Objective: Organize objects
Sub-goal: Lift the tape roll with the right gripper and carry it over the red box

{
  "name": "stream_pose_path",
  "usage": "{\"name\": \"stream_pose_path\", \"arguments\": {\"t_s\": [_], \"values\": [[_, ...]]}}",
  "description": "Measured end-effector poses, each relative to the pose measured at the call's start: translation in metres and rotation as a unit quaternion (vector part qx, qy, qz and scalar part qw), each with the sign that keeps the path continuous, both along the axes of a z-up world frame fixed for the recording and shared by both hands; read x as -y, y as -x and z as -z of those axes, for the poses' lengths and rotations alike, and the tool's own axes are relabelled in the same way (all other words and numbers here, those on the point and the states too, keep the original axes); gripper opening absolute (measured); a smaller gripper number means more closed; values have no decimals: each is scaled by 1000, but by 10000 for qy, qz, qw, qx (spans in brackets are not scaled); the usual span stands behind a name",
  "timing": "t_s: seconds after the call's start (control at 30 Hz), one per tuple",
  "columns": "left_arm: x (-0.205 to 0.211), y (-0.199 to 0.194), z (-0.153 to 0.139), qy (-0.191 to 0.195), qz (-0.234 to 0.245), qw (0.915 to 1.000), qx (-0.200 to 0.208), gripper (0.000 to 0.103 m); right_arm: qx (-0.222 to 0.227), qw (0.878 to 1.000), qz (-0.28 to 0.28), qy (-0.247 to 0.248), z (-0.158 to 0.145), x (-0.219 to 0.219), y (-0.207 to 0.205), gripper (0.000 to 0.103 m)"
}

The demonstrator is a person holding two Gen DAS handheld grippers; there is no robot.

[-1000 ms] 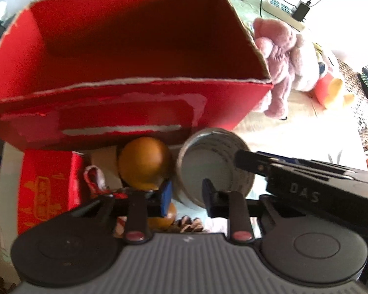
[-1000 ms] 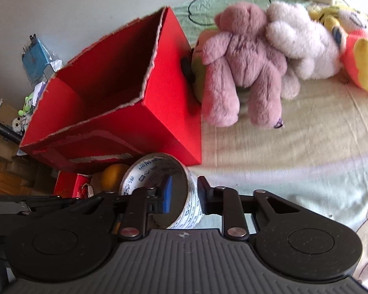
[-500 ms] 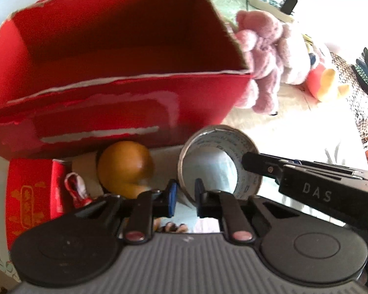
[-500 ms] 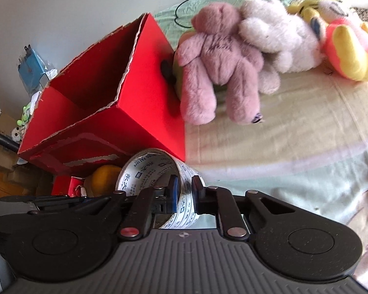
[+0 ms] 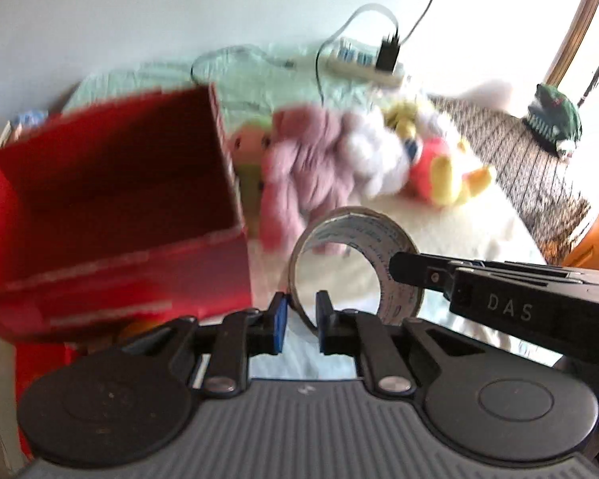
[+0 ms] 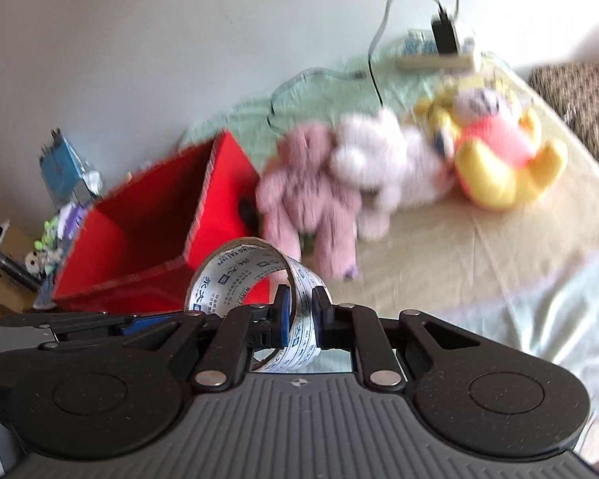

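1. Right wrist view: the right gripper (image 6: 300, 315) is seen with its fingers (image 6: 282, 313) closed on the wall of a wide ring-shaped roll of clear printed packing tape (image 6: 241, 275), which is held lifted just in front of the open red cardboard box (image 6: 147, 239).
2. In the left wrist view, the left gripper (image 5: 299, 321) is seen with its fingers (image 5: 277, 319) narrowly parted around the near rim of the same roll (image 5: 379, 255); contact cannot be confirmed, so a grip there cannot be told.
3. The roll is judged not yet to be inside the box (image 5: 112, 207); it hangs to the right of the box's near right corner, above the bed (image 5: 459, 239).
4. Beyond the box, a pink plush bear (image 6: 311, 195), a white plush toy (image 6: 383, 167) and a yellow-and-red plush toy (image 6: 503, 147) are seen lying on the bed.
5. Risks:
   - The thin, smooth wall could slip or twist between the fingers, since only one edge is held.
   - The roll could be knocked on the box's near wall if it is carried across too low.
   - If both grippers are pulled apart, the ring could be deformed or wrenched free.
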State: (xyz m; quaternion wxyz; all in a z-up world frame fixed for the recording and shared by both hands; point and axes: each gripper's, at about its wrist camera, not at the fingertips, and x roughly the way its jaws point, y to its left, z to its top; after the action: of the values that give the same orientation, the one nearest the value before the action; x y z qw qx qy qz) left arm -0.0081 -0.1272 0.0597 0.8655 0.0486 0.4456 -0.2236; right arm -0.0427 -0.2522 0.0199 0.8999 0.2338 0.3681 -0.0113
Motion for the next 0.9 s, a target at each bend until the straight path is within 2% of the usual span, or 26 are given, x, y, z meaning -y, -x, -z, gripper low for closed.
{"name": "stream_pose_path", "arguments": {"t_s": [0.1,0.23,0.3,0.43,0.6,0.73,0.9], "values": [[8,-3,-21,92,-109,9994,314,10,311,9994,-112,127,-19,2,-6,13],[1,-15,-36,72,-289,9974,658,10,596,9974,-401,25,-37,0,-26,14],[-10,-23,-44,89,-427,9963,736,10,675,9961,-571,20,-43,-9,-41,14],[-37,-44,-54,124,-681,9945,784,9,884,9913,-918,324,-50,-39,-72,14],[-65,-81,-38,15,-795,9959,421,9,563,9903,-1145,542,-40,-75,-120,14],[-85,-119,-8,-134,-698,9974,74,9,324,9874,-1298,848,-27,-102,-147,14],[-104,-160,24,-184,-601,9970,-443,9,-213,9882,-1201,921,-4,-116,-183,12]]}}
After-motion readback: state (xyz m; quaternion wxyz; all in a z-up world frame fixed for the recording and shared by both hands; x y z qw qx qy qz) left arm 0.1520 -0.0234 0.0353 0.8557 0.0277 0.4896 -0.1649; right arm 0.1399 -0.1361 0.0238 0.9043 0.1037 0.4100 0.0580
